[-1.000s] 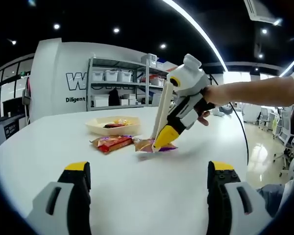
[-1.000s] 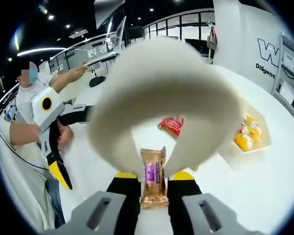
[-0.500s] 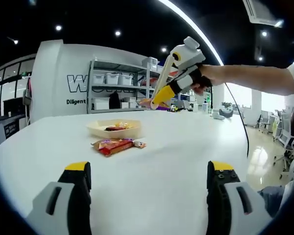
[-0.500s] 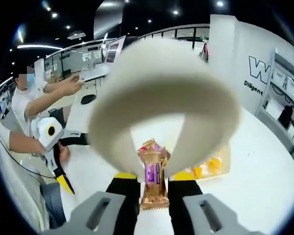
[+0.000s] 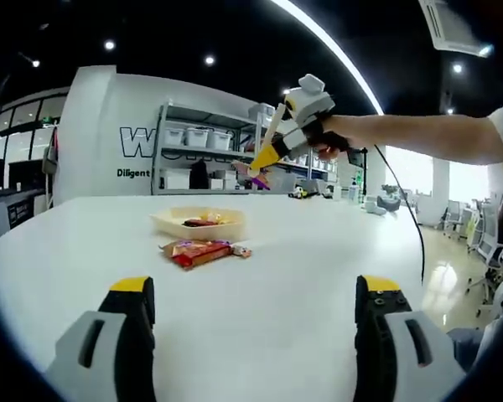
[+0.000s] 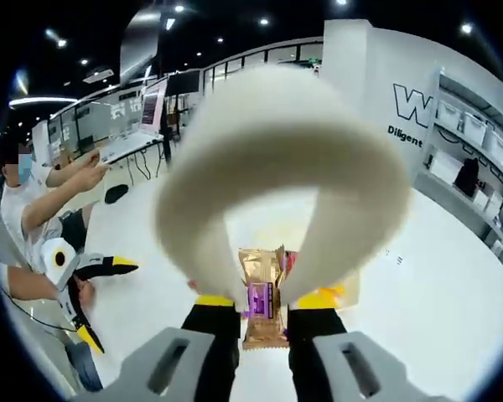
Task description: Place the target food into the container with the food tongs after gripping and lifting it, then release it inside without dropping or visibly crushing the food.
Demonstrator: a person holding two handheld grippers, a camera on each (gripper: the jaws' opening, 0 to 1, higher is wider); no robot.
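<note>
My right gripper (image 6: 262, 303) is shut on cream food tongs (image 6: 285, 159), whose tips pinch a gold and purple snack packet (image 6: 262, 293). In the left gripper view the right gripper (image 5: 295, 124) hangs high above the white table (image 5: 260, 260), and the packet (image 5: 251, 175) dangles from the tongs beyond and to the right of the cream container (image 5: 199, 223). The container holds a few yellow and dark snacks. A red packet (image 5: 196, 250) lies on the table just in front of it. My left gripper (image 5: 254, 291) stays low near the table's front edge, open and holding nothing.
Shelves with white bins (image 5: 193, 134) stand against the back wall behind the table. In the right gripper view a person (image 6: 33, 193) stands to the left, holding the left gripper (image 6: 101, 297). Desks with a laptop (image 6: 142, 113) lie further back.
The right gripper has lifted the gold and purple packet off the table with the tongs and carried it up and towards the container. The left gripper has stayed put and open.
</note>
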